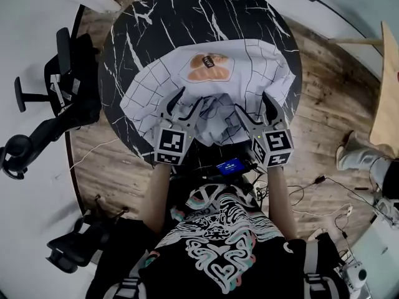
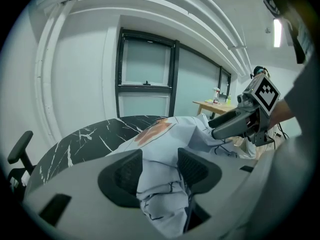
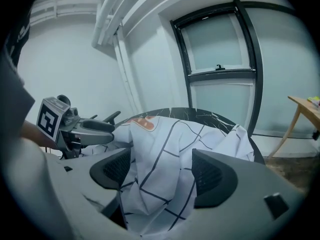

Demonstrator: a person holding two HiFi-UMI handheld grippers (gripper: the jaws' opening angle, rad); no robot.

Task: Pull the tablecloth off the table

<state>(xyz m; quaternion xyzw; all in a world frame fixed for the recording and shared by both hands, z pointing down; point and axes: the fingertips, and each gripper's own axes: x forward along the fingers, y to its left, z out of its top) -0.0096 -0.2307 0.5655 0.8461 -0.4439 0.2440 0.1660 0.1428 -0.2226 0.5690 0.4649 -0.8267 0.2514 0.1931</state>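
A white tablecloth [image 1: 249, 67] with a thin grid pattern and an orange print [image 1: 209, 67] lies crumpled on the near half of a round black marble table [image 1: 187, 17]. Its near edge is bunched up and hangs over the table's front rim. My left gripper [image 1: 190, 101] stands over that bunch on the left, and a fold of cloth [image 2: 165, 134] lies loosely between its parted jaws [image 2: 160, 171]. My right gripper [image 1: 252, 104] is beside it on the right. Its jaws [image 3: 162, 171] stand wide, with a gap on each side of the cloth [image 3: 170, 139] between them.
Black office chairs [image 1: 56, 98] crowd the table's left side. A wooden table [image 1: 389, 86] stands at the right edge. Cables [image 1: 312, 192] trail over the wood floor, and a small device with a blue screen [image 1: 229, 166] sits just under the table's front rim.
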